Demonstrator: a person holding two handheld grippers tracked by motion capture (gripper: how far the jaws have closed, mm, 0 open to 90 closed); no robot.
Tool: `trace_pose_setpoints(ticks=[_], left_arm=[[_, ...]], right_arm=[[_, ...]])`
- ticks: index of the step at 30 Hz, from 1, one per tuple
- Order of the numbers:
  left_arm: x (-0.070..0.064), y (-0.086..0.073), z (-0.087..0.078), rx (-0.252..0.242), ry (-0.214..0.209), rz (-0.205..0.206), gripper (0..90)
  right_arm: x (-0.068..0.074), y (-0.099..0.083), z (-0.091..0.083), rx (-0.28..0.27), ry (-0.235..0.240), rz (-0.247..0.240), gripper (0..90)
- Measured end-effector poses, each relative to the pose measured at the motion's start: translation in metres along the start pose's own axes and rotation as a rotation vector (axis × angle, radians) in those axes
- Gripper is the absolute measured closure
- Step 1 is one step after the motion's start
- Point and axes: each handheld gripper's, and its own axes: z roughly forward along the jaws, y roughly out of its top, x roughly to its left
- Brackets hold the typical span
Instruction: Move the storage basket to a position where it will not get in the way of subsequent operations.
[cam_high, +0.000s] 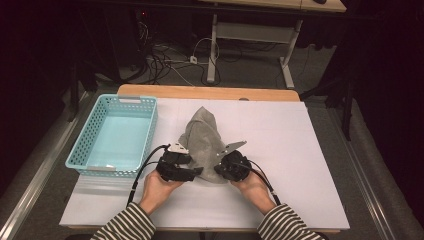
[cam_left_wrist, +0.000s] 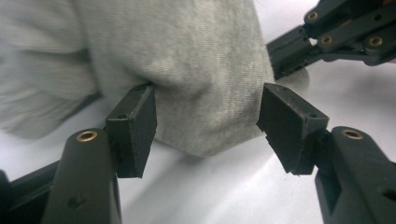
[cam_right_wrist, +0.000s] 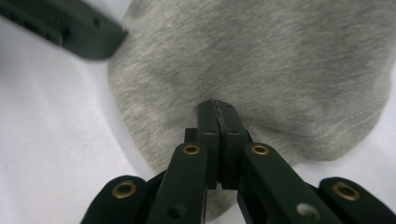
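Grey knit cloth, soft and crumpled into a loose heap (cam_high: 202, 142), lies in the middle of the white table top (cam_high: 300, 165), its near edge between the two hand-held tools. From where the person stands, striped sleeves (cam_high: 125, 225) come in at the bottom and both hands are closed round the black handles.

I'd judge the step in hand to be taking hold of the cloth's near edge on both sides, ahead of lifting or folding it. The right gripper (cam_right_wrist: 218, 116) has its jaws pressed together with no gap between them, and its tip sits against the fabric near a stitched hem; it looks to have a pinch of cloth, though the fold inside the jaws is hidden. The left gripper (cam_left_wrist: 205, 119) stands wide open, one pad touching the cloth's side and the other clear of it, with a rounded corner of fabric lying between them on the table.

Next, as I see it, the left one needs to close on that corner so both sides are held before anything is raised.

Farther off, to the left of the cloth, sits a light blue plastic lattice basket (cam_high: 82, 150), nothing in it that I can make out.
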Motion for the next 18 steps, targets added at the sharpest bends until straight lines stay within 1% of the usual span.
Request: trace_pose_setpoints(ticks=[4,6,9,11,12,13,14,15,16,17,18], left_arm=[[-0.001,0.004,0.013,0.01,0.013,-0.011,34.8],[0.0,0.005,0.018,0.015,0.009,-0.024,34.9],[-0.001,0.004,0.023,0.029,0.011,-0.023,35.6],[-0.001,0.003,0.027,0.057,0.015,-0.016,37.4],[-0.002,0.002,0.029,0.075,0.02,-0.012,40.2],[-0.002,0.001,0.03,0.068,0.03,0.003,42.1],[-0.003,0.001,0.03,0.068,0.035,0.008,45.4],[-0.002,0.002,0.029,0.07,0.027,0.007,50.3],[0.0,0.001,0.029,0.071,0.016,0.002,56.7],[0.002,0.001,0.029,0.074,0.011,0.009,70.2],[0.002,0.001,0.029,0.074,0.011,0.009,74.4]], right_arm=[[-0.009,-0.002,0.001,0.001,-0.006,0.038,90.0],[-0.011,-0.002,0.0,-0.004,-0.008,0.055,90.0],[-0.013,-0.002,-0.001,-0.007,-0.011,0.044,89.8],[-0.013,-0.002,-0.001,-0.005,-0.016,0.05,89.1],[-0.015,-0.002,-0.001,-0.005,-0.017,0.049,88.5],[-0.015,-0.002,-0.002,-0.004,-0.02,0.057,88.1],[-0.016,-0.002,-0.002,-0.006,-0.022,0.061,87.1],[-0.017,-0.002,-0.002,-0.008,-0.024,0.06,86.4],[-0.018,-0.002,-0.003,-0.01,-0.028,0.067,85.3],[-0.02,-0.002,-0.004,-0.012,-0.026,0.075,83.7],[-0.02,-0.002,-0.004,-0.012,-0.026,0.075,83.7]])
